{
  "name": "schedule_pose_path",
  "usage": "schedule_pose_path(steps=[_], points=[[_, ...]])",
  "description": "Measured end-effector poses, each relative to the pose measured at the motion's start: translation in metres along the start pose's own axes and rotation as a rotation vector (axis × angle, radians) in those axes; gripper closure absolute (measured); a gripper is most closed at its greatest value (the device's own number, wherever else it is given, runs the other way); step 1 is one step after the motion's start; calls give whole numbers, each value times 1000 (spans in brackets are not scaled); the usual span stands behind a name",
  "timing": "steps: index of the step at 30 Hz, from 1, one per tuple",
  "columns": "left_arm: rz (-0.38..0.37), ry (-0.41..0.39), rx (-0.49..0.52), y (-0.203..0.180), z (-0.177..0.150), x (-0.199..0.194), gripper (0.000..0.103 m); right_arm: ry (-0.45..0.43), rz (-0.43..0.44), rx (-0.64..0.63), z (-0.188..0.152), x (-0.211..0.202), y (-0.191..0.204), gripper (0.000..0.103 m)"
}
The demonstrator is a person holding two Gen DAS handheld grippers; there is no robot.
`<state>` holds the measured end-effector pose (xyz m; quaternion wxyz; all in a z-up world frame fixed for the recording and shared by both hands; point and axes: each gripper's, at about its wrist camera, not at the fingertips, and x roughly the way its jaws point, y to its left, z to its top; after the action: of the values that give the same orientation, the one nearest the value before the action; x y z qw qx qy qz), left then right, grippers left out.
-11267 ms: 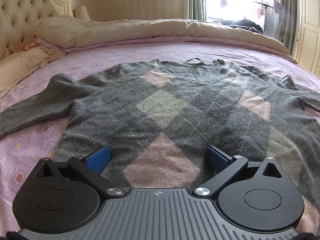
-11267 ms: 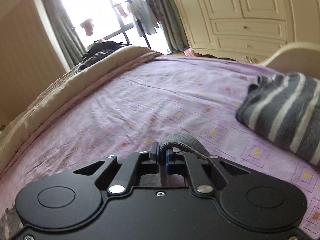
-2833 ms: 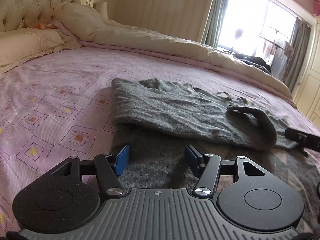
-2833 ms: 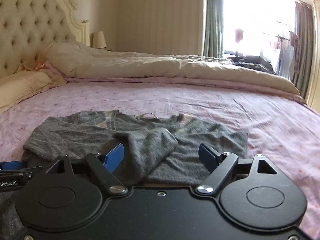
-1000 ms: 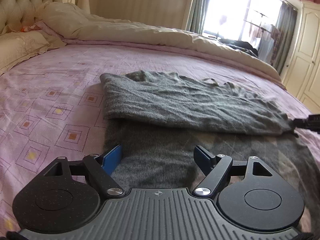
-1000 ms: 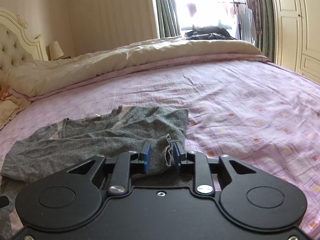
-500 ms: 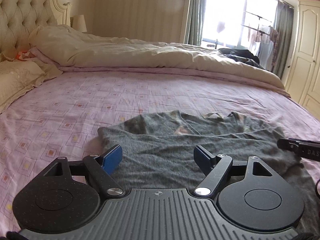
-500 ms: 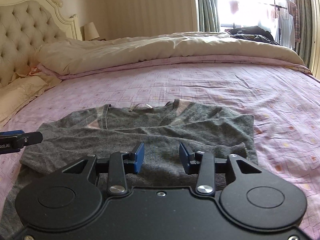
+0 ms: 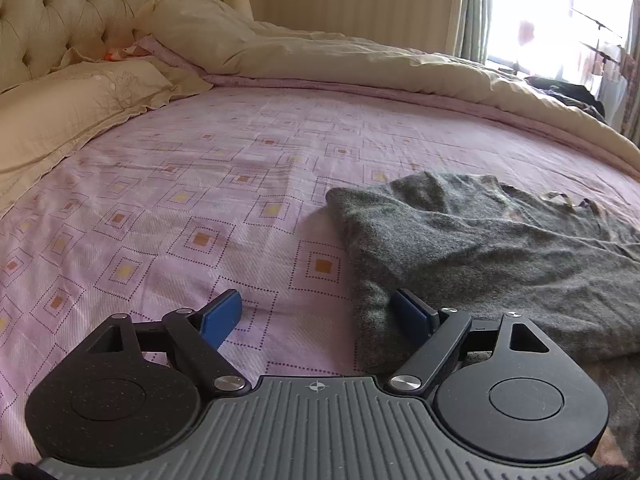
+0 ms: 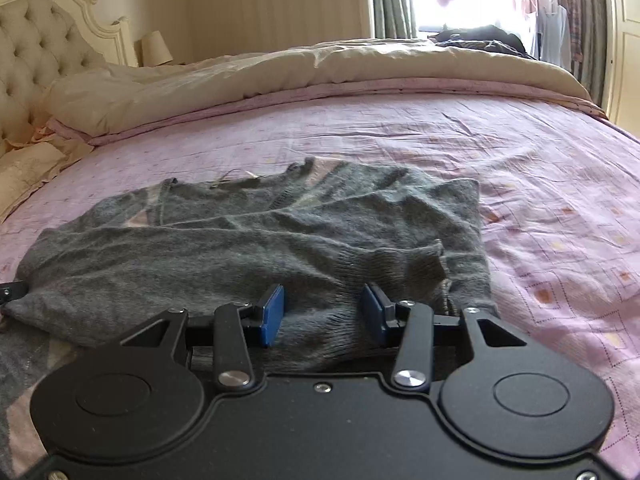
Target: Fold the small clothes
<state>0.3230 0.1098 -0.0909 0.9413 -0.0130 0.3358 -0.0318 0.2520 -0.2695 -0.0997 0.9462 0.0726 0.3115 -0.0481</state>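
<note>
On the pink patterned bedsheet (image 9: 192, 208), at the left edge of the grey argyle sweater (image 9: 500, 248), my left tool (image 9: 316, 314) sits spread wide with nothing between its blue pads: the left pad is over bare sheet, the right pad touches the sweater's folded side edge. Half a second ago this tool looked straight across the garment; now it has swung out to the left, so most of its view is sheet, pillow (image 9: 68, 112) and tufted headboard (image 9: 80, 12).

The sweater (image 10: 256, 248) lies flat near the middle of the bed, both sleeves laid across the chest, the neckline toward the beige duvet (image 10: 320, 68).

To the right, my right tool (image 10: 322, 314) is spread as well, its pads resting low on the knit just below the sleeve cuff (image 10: 434, 264). A second ago it was pinching that cuff; it has let go, and the cuff now lies near the garment's right edge.

I read this as the sleeve fold being finished. With both tools free at the near edge, the likely next step is to pick up the hem corners and fold the body toward the collar.
</note>
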Motion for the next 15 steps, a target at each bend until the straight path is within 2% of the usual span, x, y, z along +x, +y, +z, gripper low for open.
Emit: schedule_pose_path(steps=[5,7,10,15], points=[[6,15,-23,0,10,1,20,-40,-5,-36,-7,-1,1,48],[27,-21,-44,1,14,-7,21,-51,-19,-64,-9,0,6,45],[-6,-73,-57,2,24,-15,21,-52,-32,-95,-9,1,11,43],[-24,-64,14,-14,38,-1,21,-54,-29,-95,-10,1,10,43]])
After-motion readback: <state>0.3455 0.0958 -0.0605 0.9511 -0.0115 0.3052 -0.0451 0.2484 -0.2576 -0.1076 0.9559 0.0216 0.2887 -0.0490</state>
